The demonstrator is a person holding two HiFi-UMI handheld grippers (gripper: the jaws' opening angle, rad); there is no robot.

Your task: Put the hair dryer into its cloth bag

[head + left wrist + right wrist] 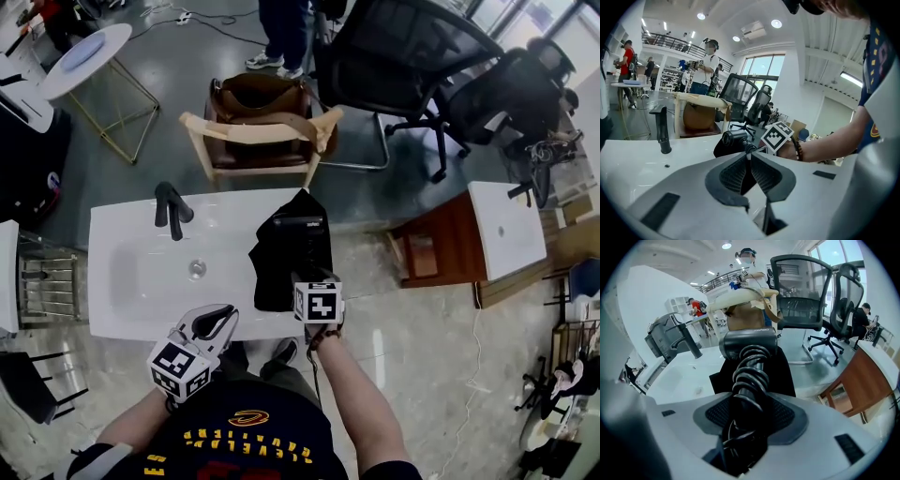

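Note:
The black hair dryer (298,225) lies on its black cloth bag (281,258) at the right end of the white sink counter (131,234). My right gripper (311,275) is shut on the dryer's handle, which has the cord coiled round it (750,376); the pads (785,413) press on both sides. The dryer's barrel (747,344) points away over the bag (783,373). My left gripper (228,313) hovers at the counter's front edge, left of the bag. It is shut with nothing in it (749,157). From there the dryer (733,138) shows ahead.
A black faucet (172,208) stands at the back left of the basin, with a drain (196,269) in the middle. Behind the counter are a wooden chair holding a brown bag (262,122), office chairs (403,56) and a standing person (281,33). A wooden cabinet (441,239) is at the right.

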